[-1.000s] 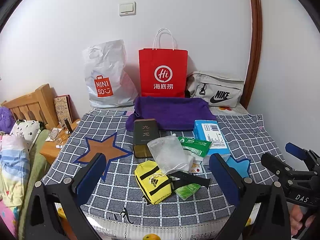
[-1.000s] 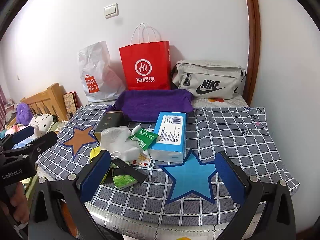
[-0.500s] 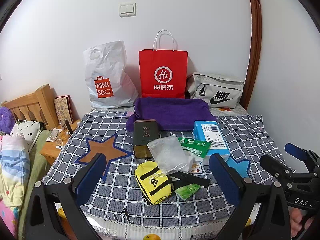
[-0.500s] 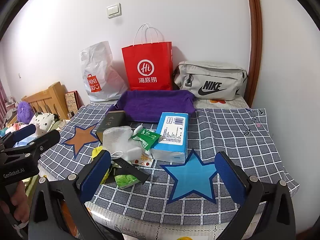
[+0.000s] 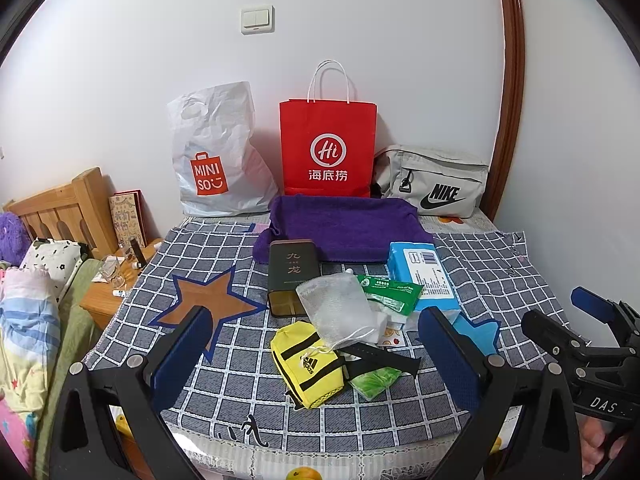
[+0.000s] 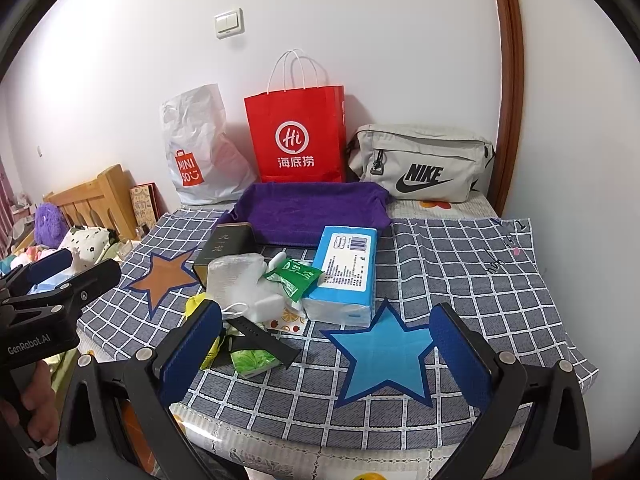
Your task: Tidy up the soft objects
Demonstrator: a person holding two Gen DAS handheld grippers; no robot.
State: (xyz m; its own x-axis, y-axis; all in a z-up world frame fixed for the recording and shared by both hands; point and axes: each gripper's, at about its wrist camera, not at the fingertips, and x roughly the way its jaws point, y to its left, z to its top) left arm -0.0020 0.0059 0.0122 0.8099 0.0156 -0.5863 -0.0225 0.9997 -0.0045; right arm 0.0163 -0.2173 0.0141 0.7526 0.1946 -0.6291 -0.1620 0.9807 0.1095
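A pile of small items lies on the checked cloth [image 5: 500, 276]: a yellow Adidas pouch [image 5: 306, 364], a clear mesh bag [image 5: 338, 312], a green wipes pack [image 5: 390, 288], a blue tissue pack [image 5: 422, 274], a dark tin [image 5: 292, 276] and a black strap [image 5: 380, 356]. A purple towel [image 5: 340, 224] lies behind them. My left gripper [image 5: 316, 354] is open and empty, in front of the pouch. My right gripper [image 6: 326, 354] is open and empty, in front of the blue star [image 6: 384, 354], right of the pile. The tissue pack [image 6: 346, 272] shows there too.
Against the wall stand a white Miniso bag [image 5: 216, 152], a red paper bag [image 5: 328, 148] and a grey Nike bag [image 5: 434, 188]. A wooden headboard [image 5: 60, 208] and nightstand [image 5: 116, 284] are at the left, with bedding below them.
Both grippers have shifted slightly; the view has risen a little. Nothing on the cloth has moved and both grippers stay open.
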